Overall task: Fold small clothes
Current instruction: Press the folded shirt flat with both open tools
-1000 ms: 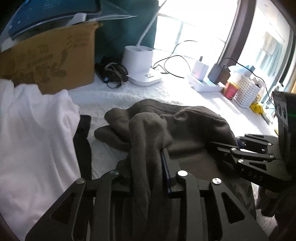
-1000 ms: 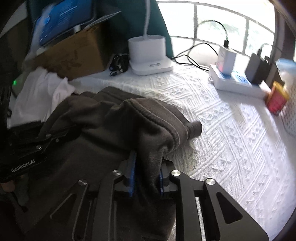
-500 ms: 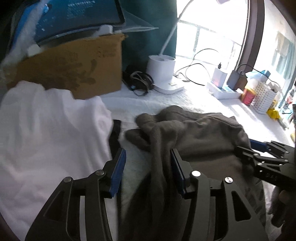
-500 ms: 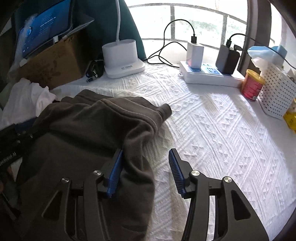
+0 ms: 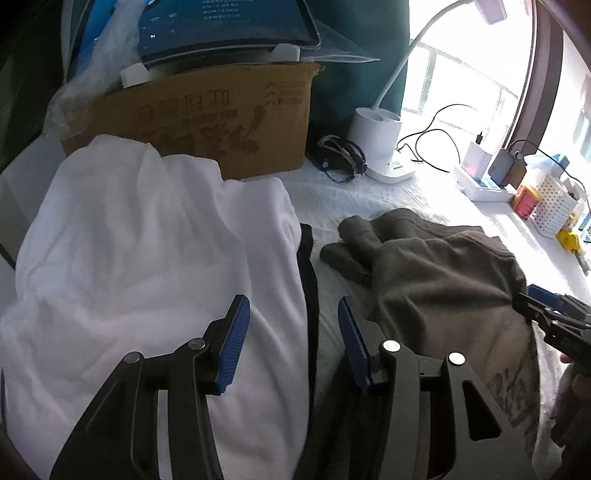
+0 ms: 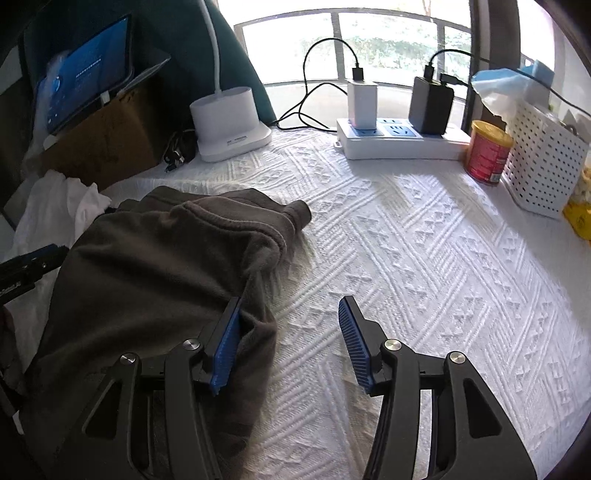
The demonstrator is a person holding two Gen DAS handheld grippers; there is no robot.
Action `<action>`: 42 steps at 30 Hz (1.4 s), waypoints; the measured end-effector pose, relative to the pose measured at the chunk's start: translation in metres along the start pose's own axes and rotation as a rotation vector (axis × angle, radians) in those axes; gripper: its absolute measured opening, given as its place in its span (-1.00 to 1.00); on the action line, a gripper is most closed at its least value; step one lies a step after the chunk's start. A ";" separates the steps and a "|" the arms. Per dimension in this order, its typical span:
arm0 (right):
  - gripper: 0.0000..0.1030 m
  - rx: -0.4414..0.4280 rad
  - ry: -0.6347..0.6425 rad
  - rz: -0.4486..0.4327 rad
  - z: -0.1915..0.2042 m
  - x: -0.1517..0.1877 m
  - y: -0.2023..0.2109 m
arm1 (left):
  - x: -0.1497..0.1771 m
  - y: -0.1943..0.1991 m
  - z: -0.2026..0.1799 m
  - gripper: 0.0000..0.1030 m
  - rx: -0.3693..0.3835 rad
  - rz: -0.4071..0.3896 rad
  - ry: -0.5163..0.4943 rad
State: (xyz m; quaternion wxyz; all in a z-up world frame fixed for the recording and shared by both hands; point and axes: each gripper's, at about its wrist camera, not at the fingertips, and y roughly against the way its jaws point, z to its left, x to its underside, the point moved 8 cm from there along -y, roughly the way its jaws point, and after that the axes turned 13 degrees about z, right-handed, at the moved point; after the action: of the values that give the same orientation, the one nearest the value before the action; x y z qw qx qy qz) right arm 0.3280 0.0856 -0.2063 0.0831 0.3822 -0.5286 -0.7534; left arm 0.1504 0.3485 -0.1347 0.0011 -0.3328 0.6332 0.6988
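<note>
A dark grey fleece garment [image 5: 436,280] lies folded over on the white quilted bedspread [image 6: 424,258]. My left gripper [image 5: 291,310] is open and empty, hovering over the edge of a white cloth [image 5: 147,240] and a black garment strip [image 5: 308,280], left of the grey piece. The jaws of my right gripper [image 6: 290,306] are opening. Its left pad [image 6: 227,336] brushes the grey garment's [image 6: 155,258] right edge, and only bare bedspread lies between the pads. Each gripper shows at the edge of the other view.
A cardboard box [image 5: 207,122] with a tablet [image 5: 221,22] on top stands behind the white cloth. Along the back are a white lamp base [image 6: 227,118], a power strip [image 6: 402,142] with chargers, a red can [image 6: 487,153] and a white basket [image 6: 543,155].
Both grippers were shut on folds of the grey garment, then opened and let go. The left one drew back and swung left over the white cloth. The right one shifted right.
</note>
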 end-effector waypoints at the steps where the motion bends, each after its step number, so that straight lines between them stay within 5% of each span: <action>1: 0.06 -0.002 -0.002 -0.001 -0.001 0.002 0.001 | 0.002 0.003 -0.002 -0.03 0.005 -0.003 -0.002; 27: 0.06 -0.058 -0.014 -0.058 -0.004 0.061 0.046 | 0.090 0.032 -0.044 -0.03 0.012 0.073 -0.084; 42: 0.06 -0.112 0.037 -0.009 0.022 0.117 0.054 | 0.135 0.042 -0.033 -0.03 -0.015 0.066 0.002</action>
State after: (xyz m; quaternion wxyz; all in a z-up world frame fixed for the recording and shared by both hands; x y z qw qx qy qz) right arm 0.2171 0.0163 -0.2133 0.1106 0.3932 -0.4821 -0.7751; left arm 0.0426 0.2540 -0.1601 -0.0250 -0.3126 0.6387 0.7027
